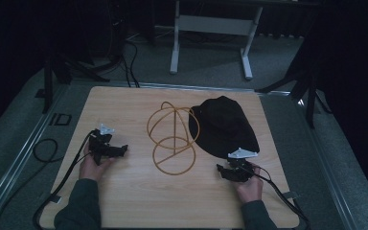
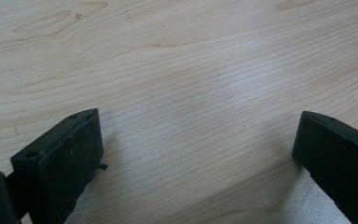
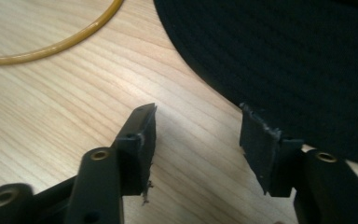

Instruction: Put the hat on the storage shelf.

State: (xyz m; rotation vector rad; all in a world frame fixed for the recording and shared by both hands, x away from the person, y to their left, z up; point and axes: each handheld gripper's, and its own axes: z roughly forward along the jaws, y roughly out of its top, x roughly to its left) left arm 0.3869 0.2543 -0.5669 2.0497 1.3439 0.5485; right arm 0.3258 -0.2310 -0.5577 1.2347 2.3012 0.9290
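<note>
Wooden table [image 1: 139, 201] — both tongs, left [image 1: 120, 150] and right [image 1: 219, 167], low, released, the right beside black hat [image 1: 226, 125] brim.

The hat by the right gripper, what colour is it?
Black hat, clearest in the high view.

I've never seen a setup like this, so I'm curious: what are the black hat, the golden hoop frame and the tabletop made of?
The black hat looks like soft woven fabric, matte; the right gripper view shows fine stitched rows across its brim. The hoop frame seems thin wire or plastic rod with a glossy amber-gold finish; which one is unclear. The table shows pale wood grain, smooth, possibly laminate.
</note>
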